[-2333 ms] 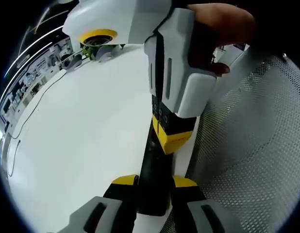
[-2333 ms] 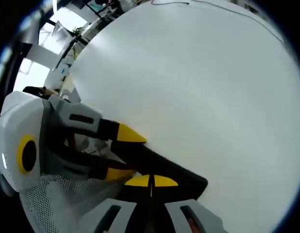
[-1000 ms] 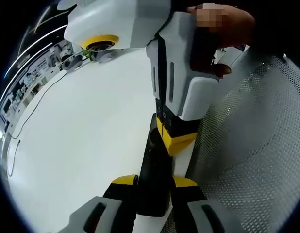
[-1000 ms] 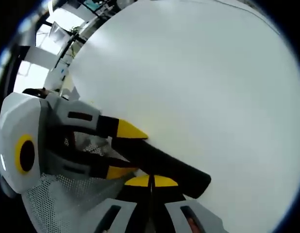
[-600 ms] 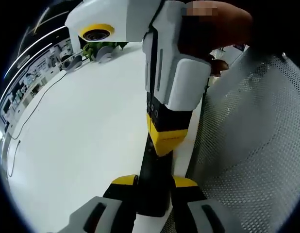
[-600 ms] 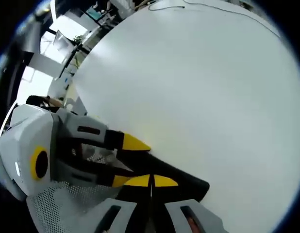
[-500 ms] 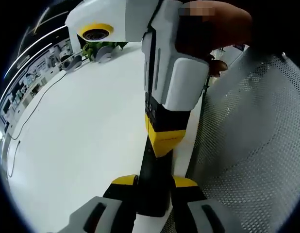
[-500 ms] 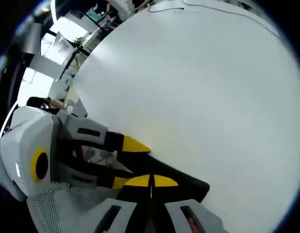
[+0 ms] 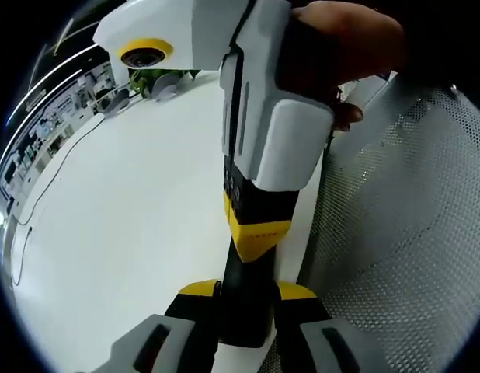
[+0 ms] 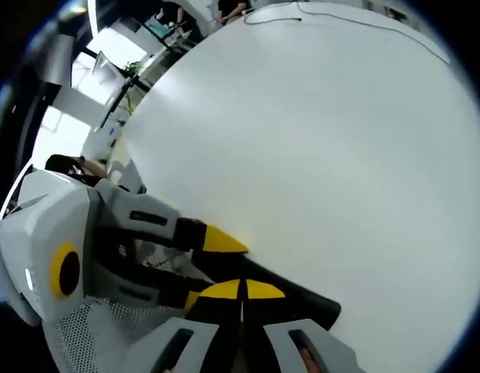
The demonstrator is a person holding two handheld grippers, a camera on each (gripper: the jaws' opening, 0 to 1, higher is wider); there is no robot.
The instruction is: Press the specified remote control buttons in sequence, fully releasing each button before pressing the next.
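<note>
Clamping the black remote control (image 9: 244,307) at the white desk's (image 9: 131,233) edge, the left hand-held gripper (image 9: 246,289) holds firm — the right hand-held gripper (image 9: 258,235) (jaws together) presses down onto it.

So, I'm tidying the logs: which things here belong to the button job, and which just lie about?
Job: remote, left gripper holding it, right gripper pressing.
Lying about: cable, plant, mesh panel, white table.

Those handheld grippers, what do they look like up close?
Each gripper has a chunky white and light grey shell with dark slots, black inner parts and yellow-tipped fingers. The right gripper and the left gripper look alike. A bare hand wraps the right one's handle; no sleeve shows.
</note>
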